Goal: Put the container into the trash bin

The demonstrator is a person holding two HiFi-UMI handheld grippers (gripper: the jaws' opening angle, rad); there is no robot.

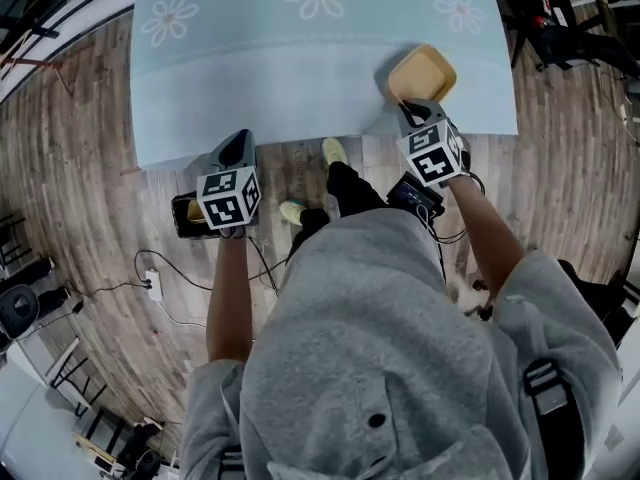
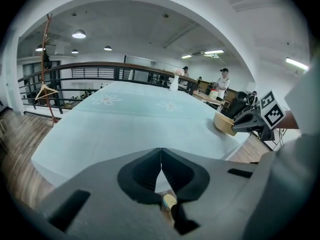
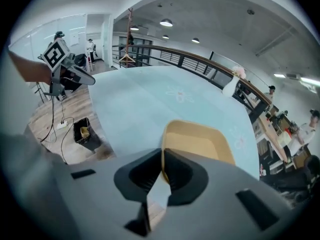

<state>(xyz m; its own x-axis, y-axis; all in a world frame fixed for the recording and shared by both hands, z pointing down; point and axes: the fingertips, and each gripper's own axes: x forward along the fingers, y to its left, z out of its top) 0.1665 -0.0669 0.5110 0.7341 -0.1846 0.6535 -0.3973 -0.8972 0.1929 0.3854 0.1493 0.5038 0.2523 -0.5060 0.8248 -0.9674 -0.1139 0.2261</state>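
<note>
Your right gripper (image 3: 161, 156) has its jaws clamped on the near rim of the tan container (image 1: 422, 73) at the desk's (image 1: 300, 78) front edge, while your left gripper (image 2: 161, 159) has its jaws pressed together, empty, over the floor-standing trash bin (image 1: 184, 216).

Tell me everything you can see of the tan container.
The container is a shallow, rounded-square tray, tan, looking like moulded paper or plastic, and empty. It is open side up at the near right edge of the pale blue table, where the right gripper has its jaws shut on the near rim.
</note>
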